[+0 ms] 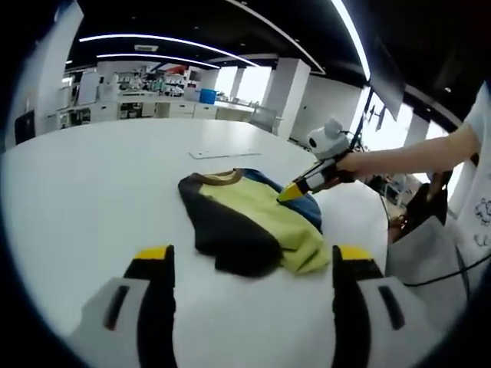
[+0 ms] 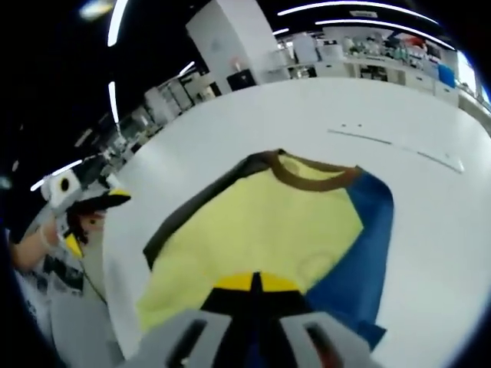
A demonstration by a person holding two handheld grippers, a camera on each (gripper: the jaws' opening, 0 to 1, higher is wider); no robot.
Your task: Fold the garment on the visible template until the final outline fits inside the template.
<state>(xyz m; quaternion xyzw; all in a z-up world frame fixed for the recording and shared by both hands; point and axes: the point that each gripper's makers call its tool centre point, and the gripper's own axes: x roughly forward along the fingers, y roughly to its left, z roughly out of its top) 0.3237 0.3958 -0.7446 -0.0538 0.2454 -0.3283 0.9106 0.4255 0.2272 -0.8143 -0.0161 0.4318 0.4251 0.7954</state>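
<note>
- The garment (image 1: pixel 249 222), a yellow top with a brown collar, one dark sleeve and one blue sleeve, is lying on the white counter (image 1: pixel 92 184), ahead of the left tool (image 1: pixel 249 264) and apart from it.
- The left tool is hovering over bare counter with its yellow-tipped jaws standing wide apart and nothing between them.
- In the left gripper view the right tool (image 1: pixel 295 189) is reaching in from the right, its yellow tip resting on the cloth where the yellow body meets the blue sleeve.
- In the right gripper view the right tool (image 2: pixel 255 282) is sitting at the near edge of the yellow panel with its jaws drawn together; it is probably pinching a fold of fabric, but I cannot tell whether cloth is actually caught.
- A thin outline (image 2: pixel 395 146) is showing on the counter beyond the collar, likely a template marking; its full extent is unclear.
- Judgement: the step in hand is folding the blue sleeve side inward over the body.
- To do it well: confirm the pinch takes the layers meant for the fold, lift low, carry the edge straight across, and use the left tool to pin the dark side so the garment is not sliding.
</note>
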